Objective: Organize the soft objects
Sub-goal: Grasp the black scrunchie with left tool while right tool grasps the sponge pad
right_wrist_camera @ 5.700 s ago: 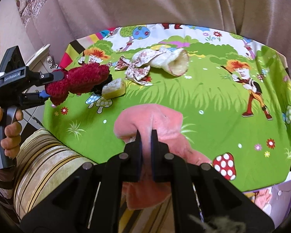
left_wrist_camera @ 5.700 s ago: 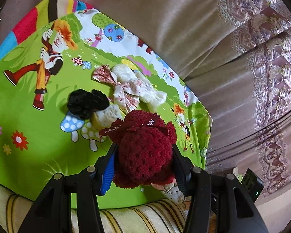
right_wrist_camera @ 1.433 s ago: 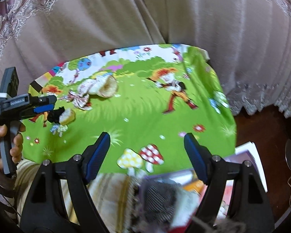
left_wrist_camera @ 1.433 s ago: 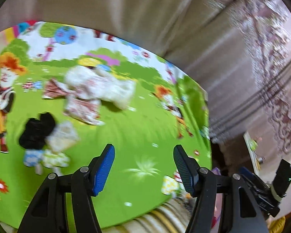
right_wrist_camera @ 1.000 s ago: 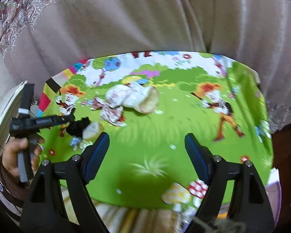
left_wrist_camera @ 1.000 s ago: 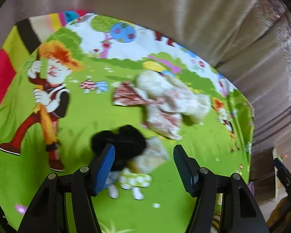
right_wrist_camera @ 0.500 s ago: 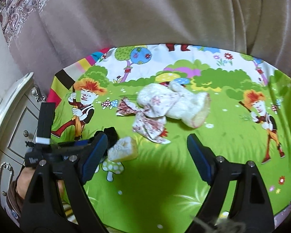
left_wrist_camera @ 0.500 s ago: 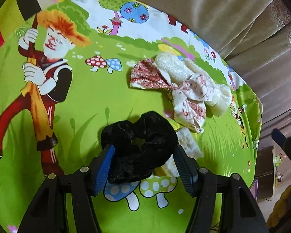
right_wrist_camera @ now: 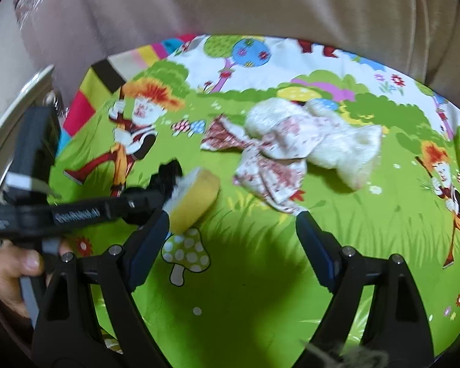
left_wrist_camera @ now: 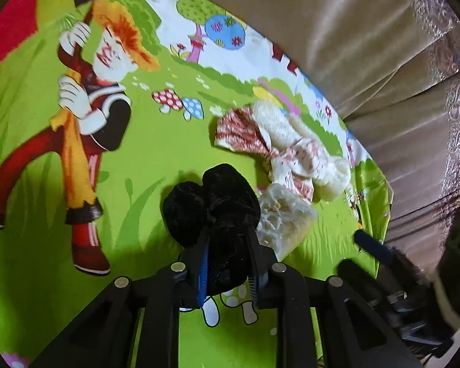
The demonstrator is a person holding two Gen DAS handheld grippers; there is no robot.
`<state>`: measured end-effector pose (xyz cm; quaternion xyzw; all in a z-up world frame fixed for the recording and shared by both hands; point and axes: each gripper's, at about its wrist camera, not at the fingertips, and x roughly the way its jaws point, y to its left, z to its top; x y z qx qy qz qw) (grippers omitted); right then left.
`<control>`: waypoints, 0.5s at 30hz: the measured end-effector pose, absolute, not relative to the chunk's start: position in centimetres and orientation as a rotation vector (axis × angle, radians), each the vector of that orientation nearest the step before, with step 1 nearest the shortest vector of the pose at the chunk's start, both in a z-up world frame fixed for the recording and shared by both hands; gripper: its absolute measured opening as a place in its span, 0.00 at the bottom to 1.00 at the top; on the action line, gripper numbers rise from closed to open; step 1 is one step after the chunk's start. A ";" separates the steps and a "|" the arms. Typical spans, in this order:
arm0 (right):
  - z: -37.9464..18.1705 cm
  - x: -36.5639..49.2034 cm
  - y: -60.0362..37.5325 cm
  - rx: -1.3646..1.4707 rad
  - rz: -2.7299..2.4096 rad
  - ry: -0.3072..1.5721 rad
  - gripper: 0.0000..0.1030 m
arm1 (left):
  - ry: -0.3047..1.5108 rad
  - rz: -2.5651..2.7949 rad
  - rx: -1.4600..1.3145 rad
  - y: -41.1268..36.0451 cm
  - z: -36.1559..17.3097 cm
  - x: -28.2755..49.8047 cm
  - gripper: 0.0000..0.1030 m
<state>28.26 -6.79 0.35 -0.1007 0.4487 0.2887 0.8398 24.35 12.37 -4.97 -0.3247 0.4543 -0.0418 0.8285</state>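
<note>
Half a second ago the left gripper [left_wrist_camera: 227, 254] was spread wide around the black velvet scrunchie [left_wrist_camera: 213, 205]; now its fingers are squeezed shut on the near part of the scrunchie. At that time the right gripper [right_wrist_camera: 231, 230] was farther back, and it has been brought closer to the soft things.

The scrunchie lies on the green cartoon cloth [left_wrist_camera: 156, 150], a little below the middle of the left wrist view. Most of it bulges out past the fingertips toward 12 o'clock. A yellow sponge [left_wrist_camera: 283, 224] is touching the scrunchie at its 3 o'clock side. Up toward 1 o'clock, a white fluffy item with a red-patterned bow [left_wrist_camera: 288, 150] is spread out, just beside the sponge.

The right gripper is held wide open with nothing in it. In the right wrist view the sponge sits by its left fingertip, at about 10 o'clock, and the bow item is at 12 o'clock.

To do this step well, the scrunchie should probably be lifted straight up, so that the sponge is not dragged along. The squeeze should be kept firm, because velvet is squashy and could slip out. The right gripper could then be closed on the sponge, once the left one has been moved out of its way.
</note>
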 end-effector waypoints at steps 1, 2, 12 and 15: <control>0.1 28.2 -6.5 -0.224 0.615 0.953 0.84 | 0.955 -0.089 -0.683 12.3 -4.7 24.3 0.21; 0.0 28.1 -6.3 -0.233 0.620 0.954 0.84 | 0.943 -0.085 -0.675 12.3 -4.3 24.1 0.20; -1.8 27.3 -4.5 -0.321 0.667 1.002 0.84 | 0.943 -0.094 -0.693 12.5 -4.2 23.5 0.20; -2.6 27.1 -3.9 -0.350 0.687 1.023 0.84 | 0.929 -0.064 -0.695 13.0 -4.0 23.3 0.20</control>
